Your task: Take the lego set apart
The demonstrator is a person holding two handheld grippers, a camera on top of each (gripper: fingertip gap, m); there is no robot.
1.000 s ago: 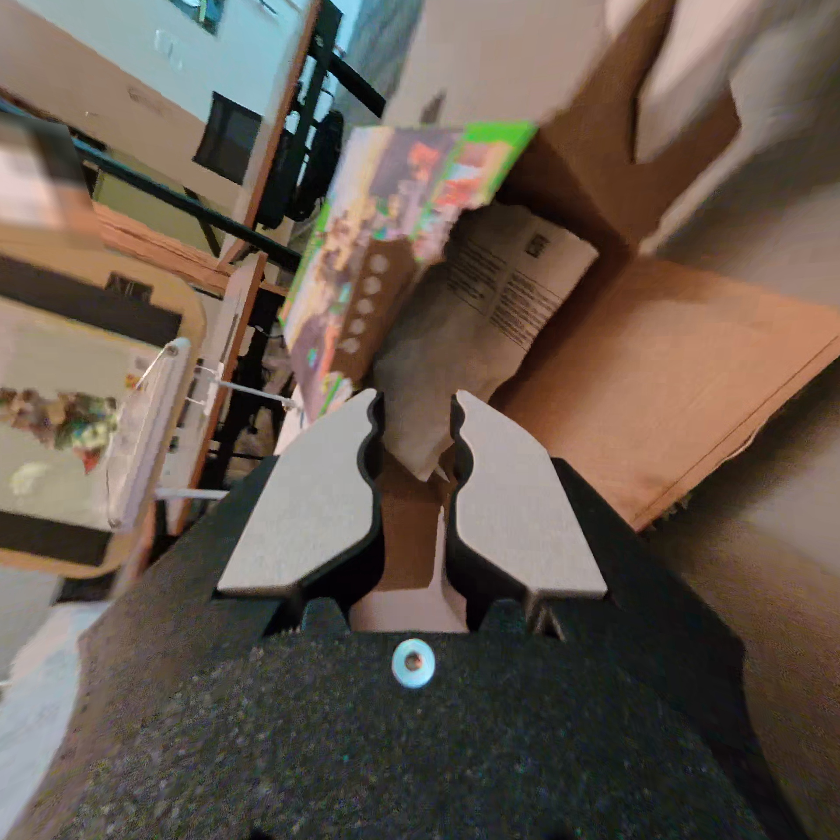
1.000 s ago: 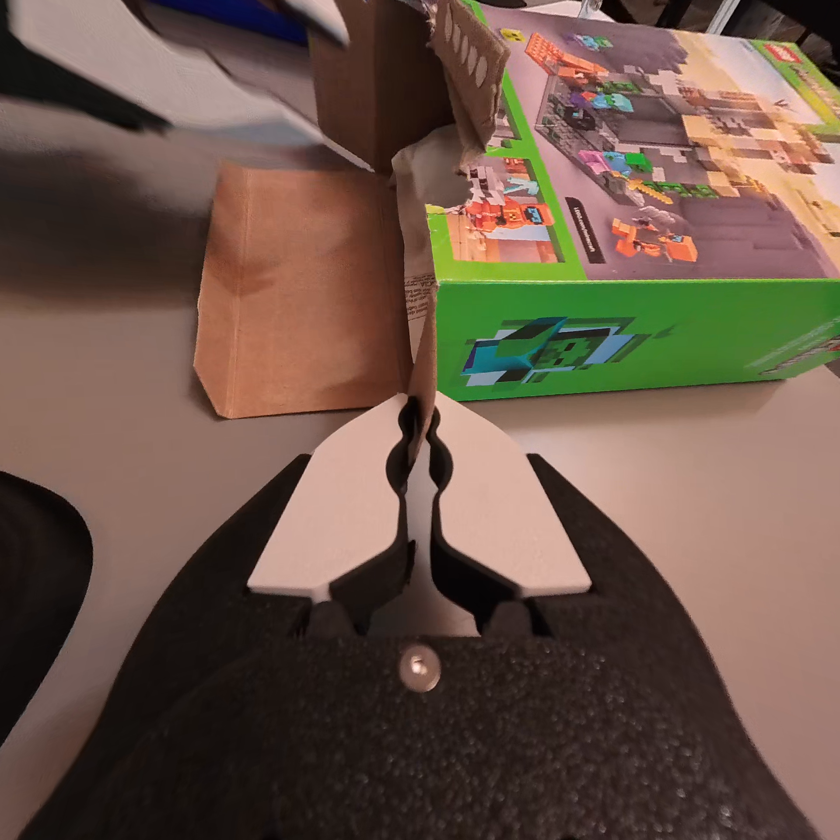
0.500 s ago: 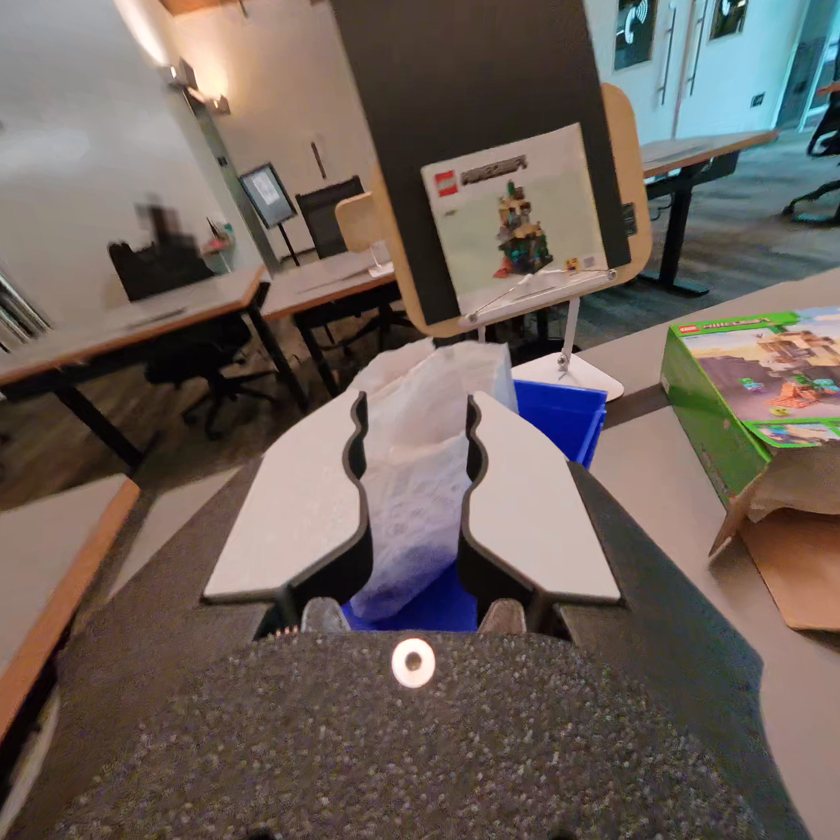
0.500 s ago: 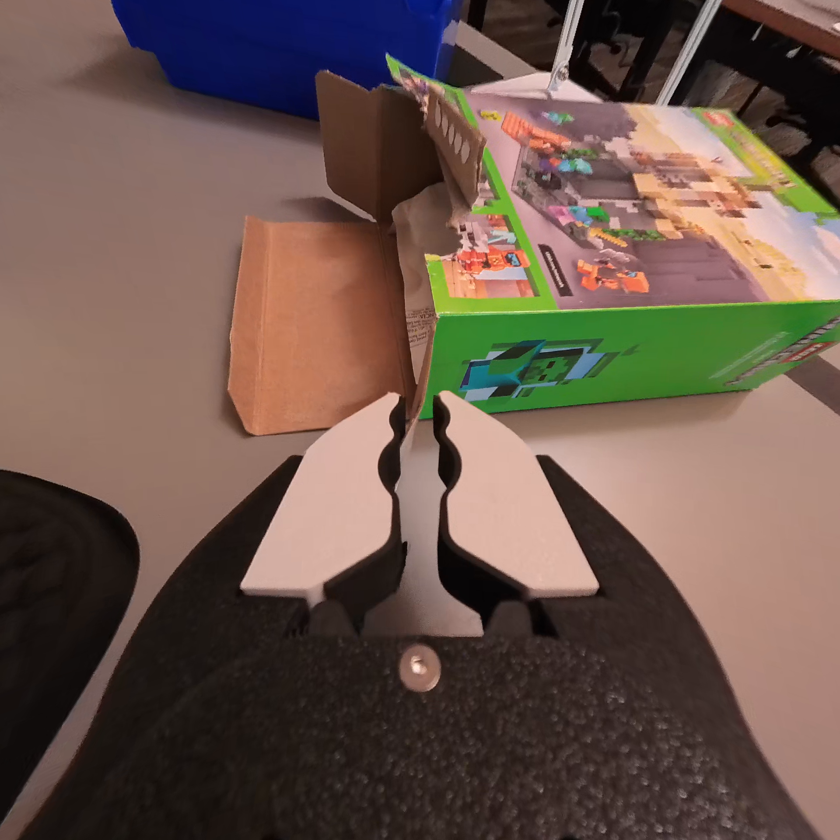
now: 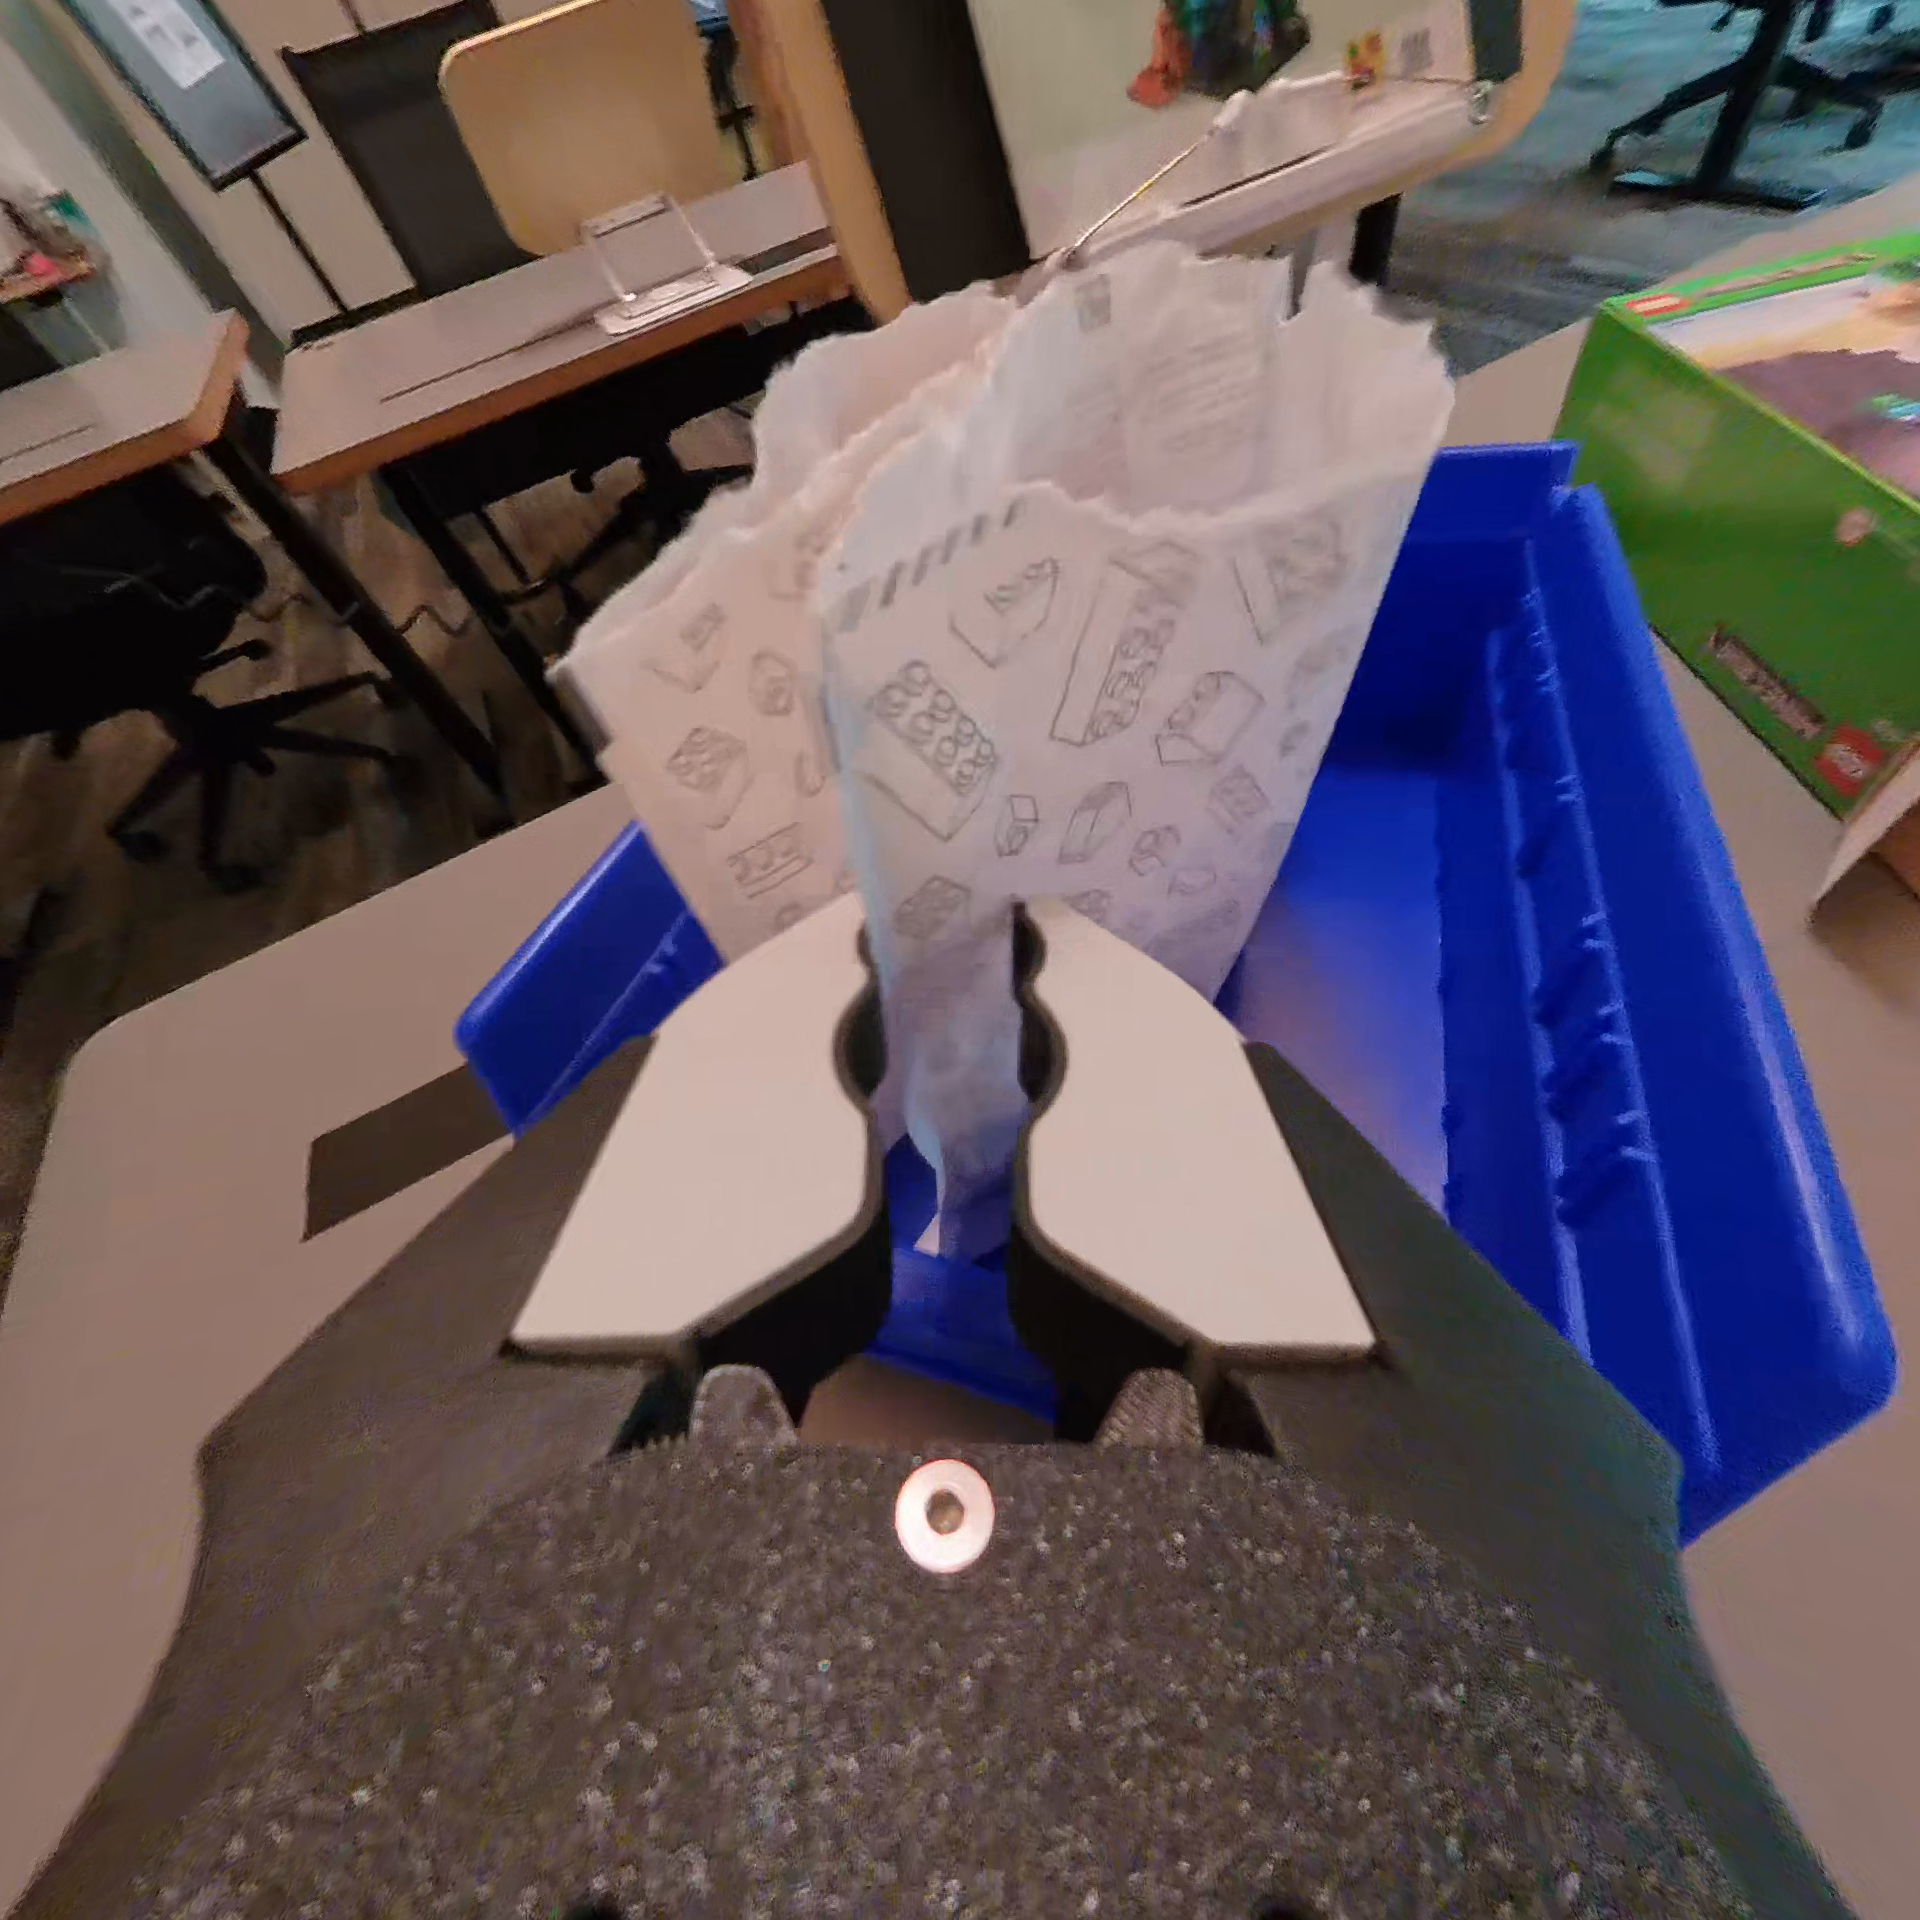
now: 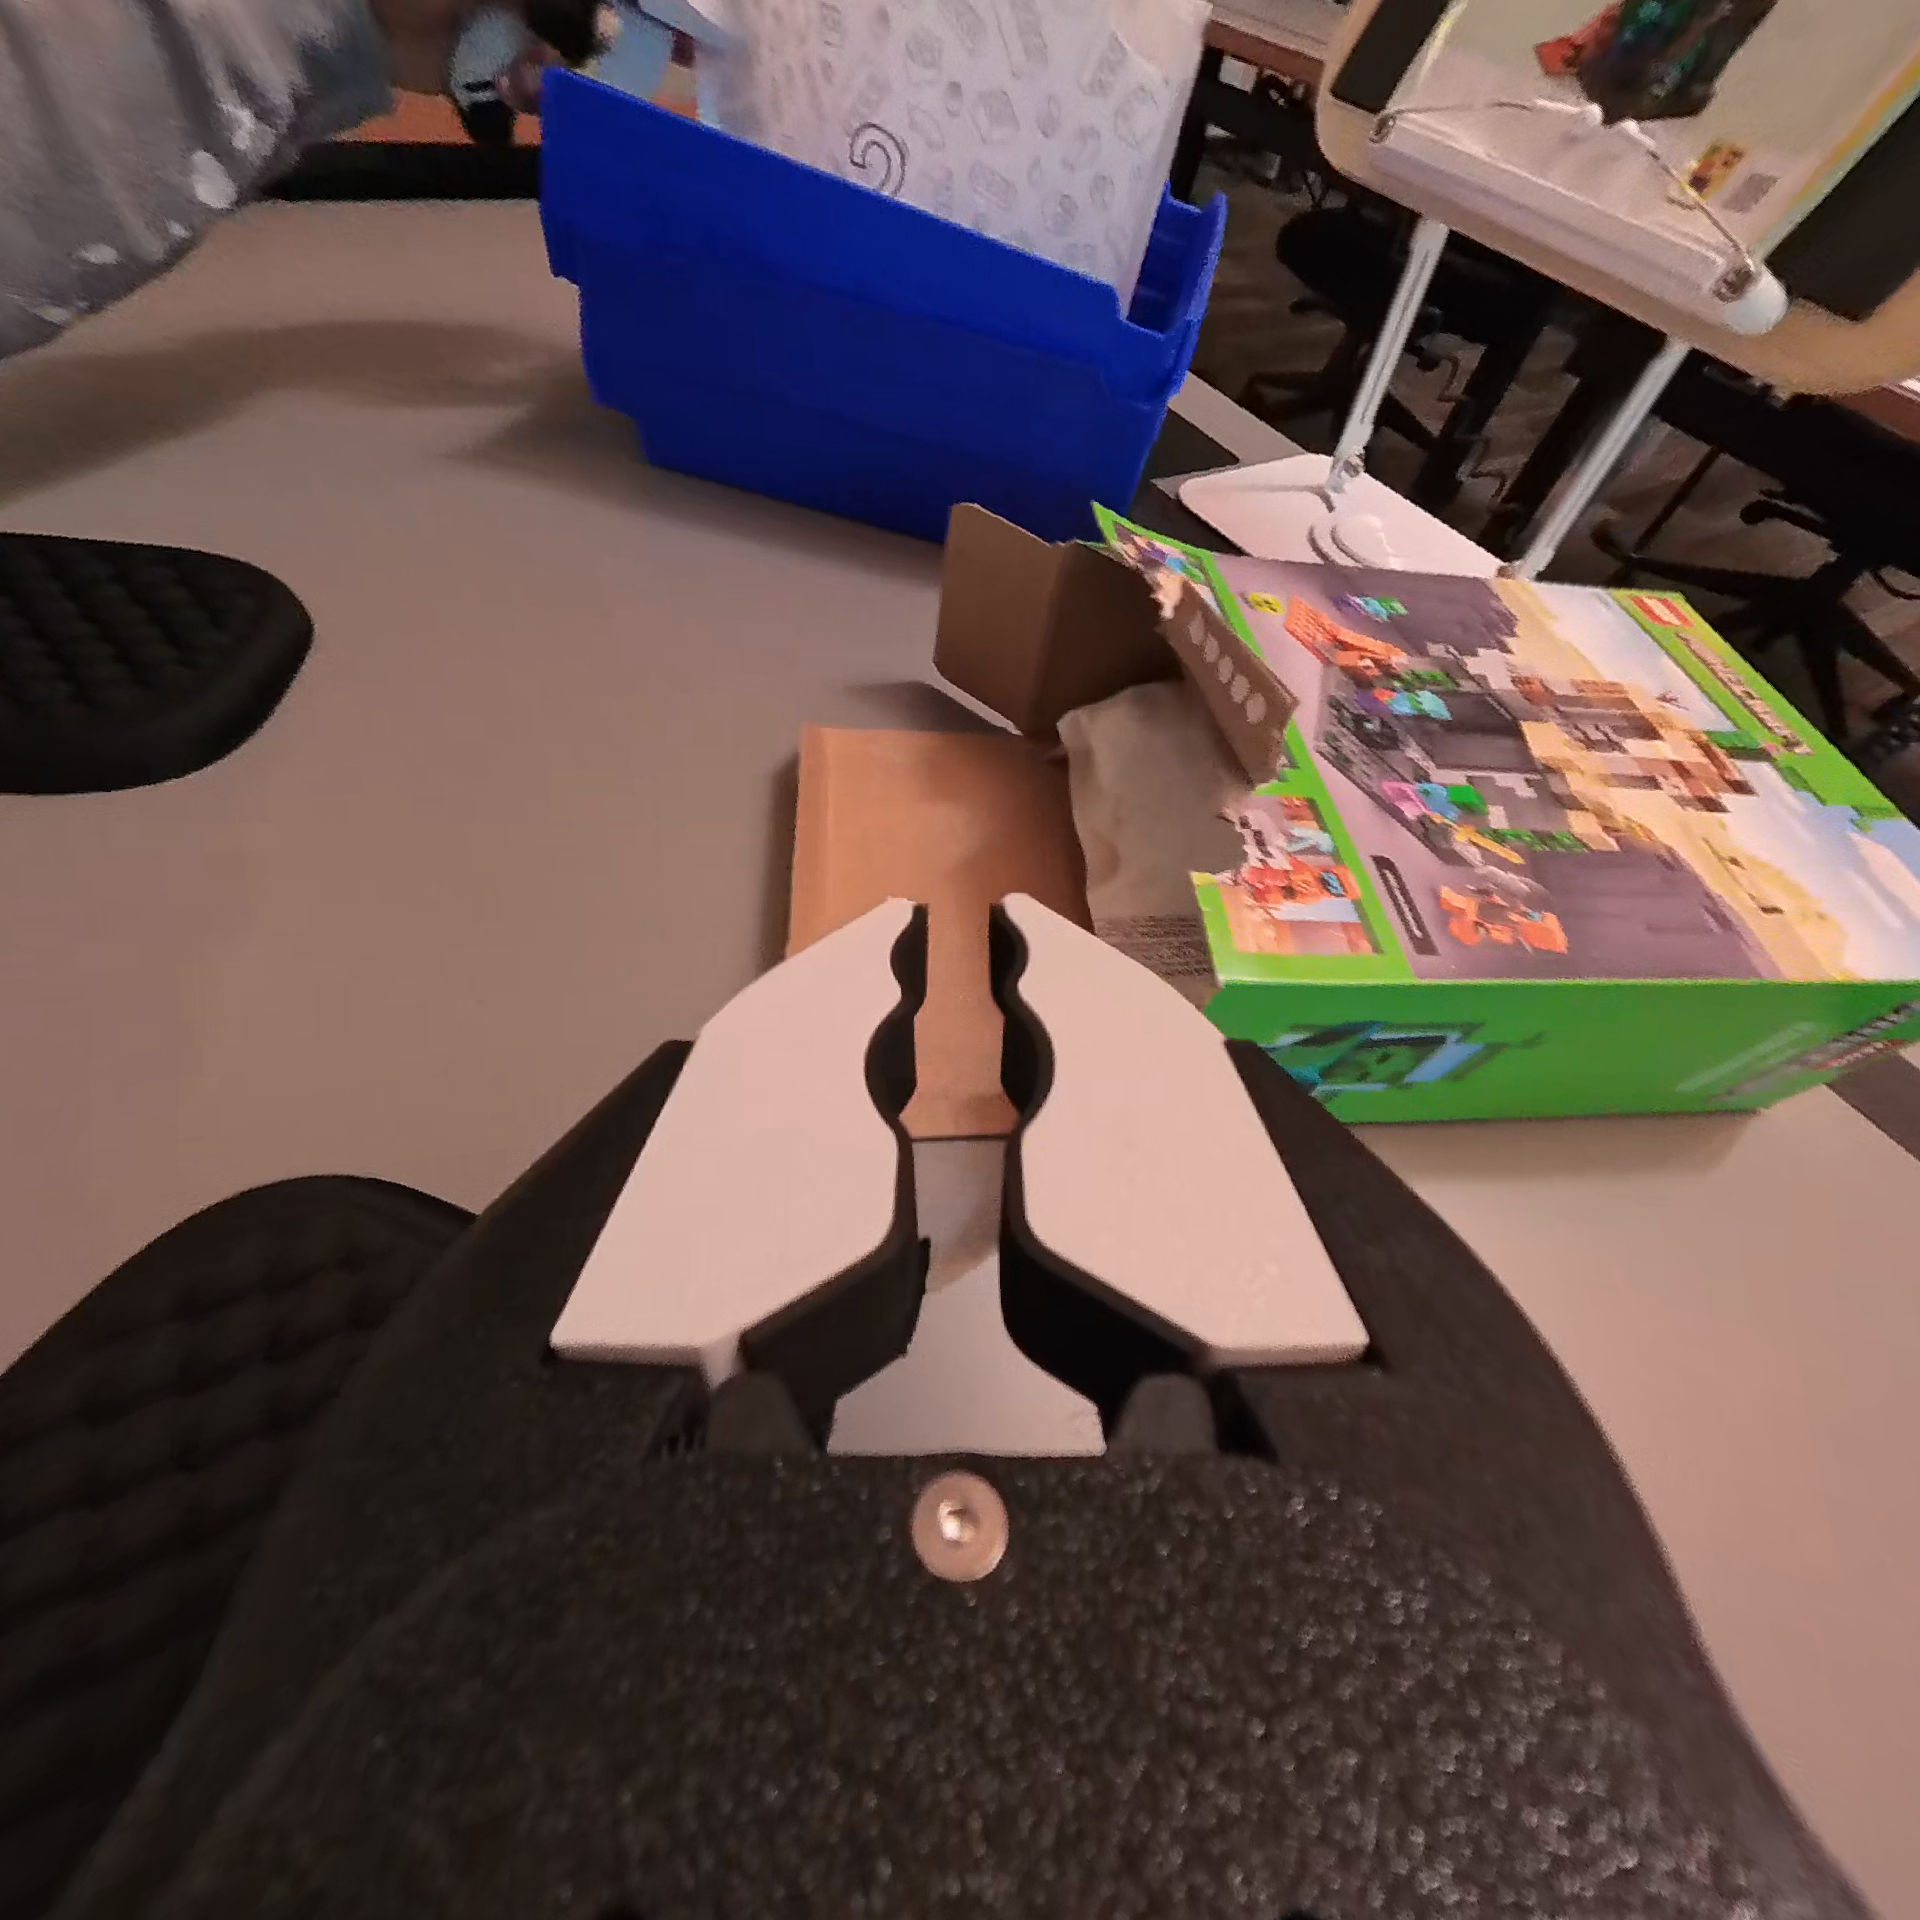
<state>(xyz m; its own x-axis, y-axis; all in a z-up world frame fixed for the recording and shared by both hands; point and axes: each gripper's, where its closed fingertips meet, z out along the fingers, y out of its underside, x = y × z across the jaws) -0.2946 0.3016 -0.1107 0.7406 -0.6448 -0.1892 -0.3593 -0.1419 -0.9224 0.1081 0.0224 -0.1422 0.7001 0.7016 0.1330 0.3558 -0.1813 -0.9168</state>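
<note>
Presently on the grey bench [image 6: 520, 831]: one green lego set box [image 6: 1621, 914], lying flat at the right, its near end torn open with brown cardboard flaps [image 6: 904, 831] spread on the bench surface and a pale inner bag [image 6: 1132, 831] showing in the opening. One blue plastic bin [image 5: 1538, 935], standing behind the box toward the bench's far edge; it appears as a nested stack in the right wrist view. One white paper bag [image 5: 1091, 675], printed with grey brick outlines, held over the bin's interior with its lower end pinched between the fingers of the left gripper [image 5: 940, 935], which are closed narrowly on the paper. One right gripper [image 6: 956, 914], held above the bench near the spread brown flap, fingers a narrow gap apart and holding nothing. One instruction booklet [image 6: 1558, 135] clipped to a white stand beyond the box. One black textured pad [image 6: 125, 665] at the left of the bench. Office desks and chairs in the background.
</note>
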